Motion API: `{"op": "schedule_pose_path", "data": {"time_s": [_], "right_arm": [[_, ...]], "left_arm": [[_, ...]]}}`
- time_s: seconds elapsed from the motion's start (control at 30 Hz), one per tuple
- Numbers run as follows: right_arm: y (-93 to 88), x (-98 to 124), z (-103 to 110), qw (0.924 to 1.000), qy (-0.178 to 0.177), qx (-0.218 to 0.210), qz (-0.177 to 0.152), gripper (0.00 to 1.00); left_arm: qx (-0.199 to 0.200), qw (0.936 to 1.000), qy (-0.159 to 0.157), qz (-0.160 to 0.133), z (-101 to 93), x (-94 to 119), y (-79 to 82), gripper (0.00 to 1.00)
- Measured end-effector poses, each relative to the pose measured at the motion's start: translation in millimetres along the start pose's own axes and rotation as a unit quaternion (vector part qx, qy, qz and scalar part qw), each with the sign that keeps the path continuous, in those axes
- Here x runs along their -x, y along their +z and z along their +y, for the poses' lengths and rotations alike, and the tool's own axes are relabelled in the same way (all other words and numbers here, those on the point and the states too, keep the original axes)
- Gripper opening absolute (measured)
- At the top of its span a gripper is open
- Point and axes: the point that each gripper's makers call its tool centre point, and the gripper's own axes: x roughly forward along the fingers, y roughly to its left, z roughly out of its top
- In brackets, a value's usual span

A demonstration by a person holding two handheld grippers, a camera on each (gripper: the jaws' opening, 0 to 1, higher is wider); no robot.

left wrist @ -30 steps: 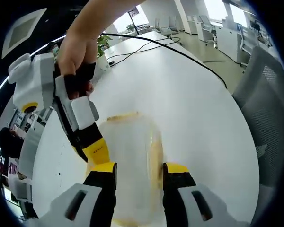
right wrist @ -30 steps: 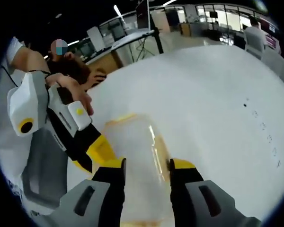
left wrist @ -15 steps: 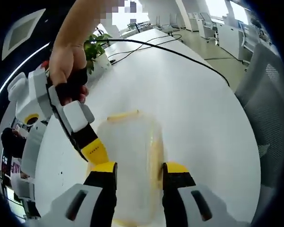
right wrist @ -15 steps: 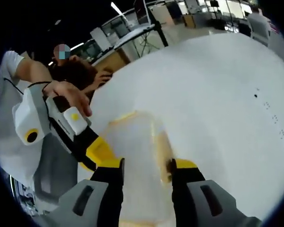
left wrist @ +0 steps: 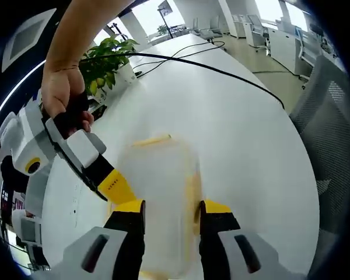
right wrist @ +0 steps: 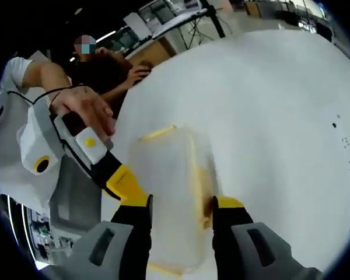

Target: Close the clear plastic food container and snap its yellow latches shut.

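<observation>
Left gripper view: the clear rectangular plastic food container [left wrist: 159, 201] rests on the white round-edged desk [left wrist: 239, 122], lying lengthwise between the yellow-tipped jaws of the left tool [left wrist: 167, 211]; the jaws stand one on each long side of the box, parted to its width, though whether they press on the walls cannot be told. A yellow latch [left wrist: 151, 140] lies along the far short edge, and a second yellow latch [left wrist: 192, 192] runs along the right long side. The right tool [left wrist: 118, 189], held in a person's hand [left wrist: 63, 96], enters from the left with its yellow tip against the container's left side; its jaw gap is not resolved. A black cable [left wrist: 210, 64] crosses the far desk, and a green potted plant [left wrist: 105, 64] stands beyond the hand. Right gripper view: the same container [right wrist: 170, 198] lies between the parted jaws of the right tool [right wrist: 182, 211], with yellow latches at the far edge [right wrist: 157, 133] and right side [right wrist: 201, 186]; the left tool [right wrist: 125, 185] meets it from the left.
</observation>
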Motion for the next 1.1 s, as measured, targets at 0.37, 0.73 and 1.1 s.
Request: {"op": "schedule_pose_path", "data": {"time_s": [0.37,0.73,1.1], "right_arm": [[0.0,-0.6,-2.6,0.9999,-0.007,-0.004,0.012,0.36],[-2.0,-0.9,-3.3,0.9997,-0.01,-0.02,0.007,0.29],[-7.9,-2.0,12.3,0.9997,-0.005,-0.01,0.02,0.27]], "left_arm": [[0.014,0.9999,-0.003,0.005,-0.6,-0.5,0.0,0.28],[0.026,0.9995,-0.004,0.015,-0.2,-2.4,0.4,0.24],[0.031,0.9993,-0.011,0.017,-1.0,-2.8,-0.4,0.24]]}}
